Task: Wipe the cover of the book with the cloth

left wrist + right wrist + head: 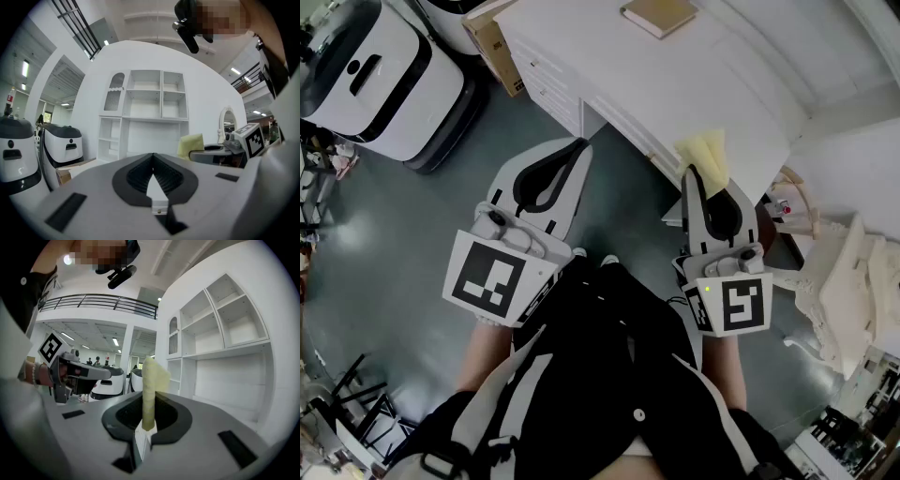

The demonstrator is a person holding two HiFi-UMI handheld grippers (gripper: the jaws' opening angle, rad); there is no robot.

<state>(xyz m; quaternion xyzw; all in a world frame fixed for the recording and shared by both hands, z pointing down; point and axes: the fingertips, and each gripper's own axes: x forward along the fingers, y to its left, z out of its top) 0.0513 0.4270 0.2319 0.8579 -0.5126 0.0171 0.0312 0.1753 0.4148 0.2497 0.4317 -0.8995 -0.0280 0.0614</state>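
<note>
Yellow cloth (705, 153) stands pinched upright in our right claw (697, 174), jaws clamped on its lower end, right at the near edge of the white table (722, 84). The book (659, 16) lies well ahead of us towards the table's far side, up and slightly left of that claw. The picture's edge crops it, so we can't call its long axis. Our left claw (578, 146) is pressed together with nothing in it, out over the floor off the table's near edge, so of our 2 claws the right is nearer. We see bare tabletop between cloth and book, and we'd say nothing blocks the reach. A cardboard box (492, 45) and a white machine (389, 75) stand well off to the left.
</note>
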